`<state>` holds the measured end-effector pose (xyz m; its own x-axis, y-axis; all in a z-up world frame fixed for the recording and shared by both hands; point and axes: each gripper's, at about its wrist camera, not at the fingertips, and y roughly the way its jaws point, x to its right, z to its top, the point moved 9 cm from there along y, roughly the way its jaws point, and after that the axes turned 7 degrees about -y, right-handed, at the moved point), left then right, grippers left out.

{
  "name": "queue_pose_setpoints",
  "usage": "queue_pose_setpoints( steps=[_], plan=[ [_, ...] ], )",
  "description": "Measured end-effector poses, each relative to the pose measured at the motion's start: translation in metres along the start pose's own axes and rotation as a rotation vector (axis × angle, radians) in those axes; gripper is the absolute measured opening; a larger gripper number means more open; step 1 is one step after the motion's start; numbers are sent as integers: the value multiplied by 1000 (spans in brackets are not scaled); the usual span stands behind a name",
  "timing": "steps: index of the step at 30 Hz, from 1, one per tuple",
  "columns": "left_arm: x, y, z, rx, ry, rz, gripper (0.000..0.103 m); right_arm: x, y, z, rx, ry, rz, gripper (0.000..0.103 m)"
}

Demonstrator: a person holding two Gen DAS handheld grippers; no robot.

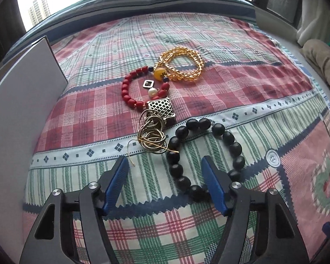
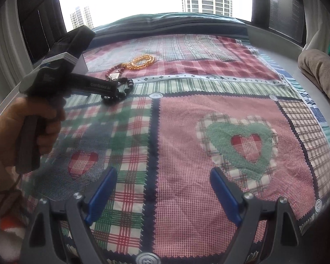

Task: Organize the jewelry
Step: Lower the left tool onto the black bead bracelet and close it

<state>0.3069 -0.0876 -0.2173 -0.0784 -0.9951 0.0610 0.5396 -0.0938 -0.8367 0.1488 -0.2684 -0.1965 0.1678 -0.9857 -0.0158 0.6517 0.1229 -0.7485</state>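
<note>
Jewelry lies on a patchwork bedspread (image 1: 242, 83). A black bead bracelet (image 1: 209, 154) lies right in front of my left gripper (image 1: 165, 165), which is open and empty, its right finger over the bracelet's near side. Beyond it are a tangled gold chain (image 1: 153, 136) with a square lattice pendant (image 1: 161, 109), a red bead bracelet (image 1: 132, 90) with a pearl (image 1: 152, 92), and a yellow bead strand (image 1: 182, 65). My right gripper (image 2: 162, 176) is open and empty over bare bedspread (image 2: 209, 114). The jewelry pile (image 2: 125, 77) lies far left of it, partly hidden by the left gripper's body (image 2: 61, 66).
A white box wall (image 1: 22, 101) stands at the left of the jewelry. A beige cloth (image 1: 323, 66) lies at the right edge of the bed. Windows with dark frames are behind the bed.
</note>
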Motion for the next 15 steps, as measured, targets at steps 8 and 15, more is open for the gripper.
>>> queue_pose_setpoints(
  steps=[8, 15],
  plan=[
    [0, -18, -15, -30, 41, -55, 10, 5, 2, -3, -13, 32, -3, 88],
    [-36, -53, -51, -51, 13, -71, 10, -1, -2, -3, -4, 15, 2, 88]
  ],
)
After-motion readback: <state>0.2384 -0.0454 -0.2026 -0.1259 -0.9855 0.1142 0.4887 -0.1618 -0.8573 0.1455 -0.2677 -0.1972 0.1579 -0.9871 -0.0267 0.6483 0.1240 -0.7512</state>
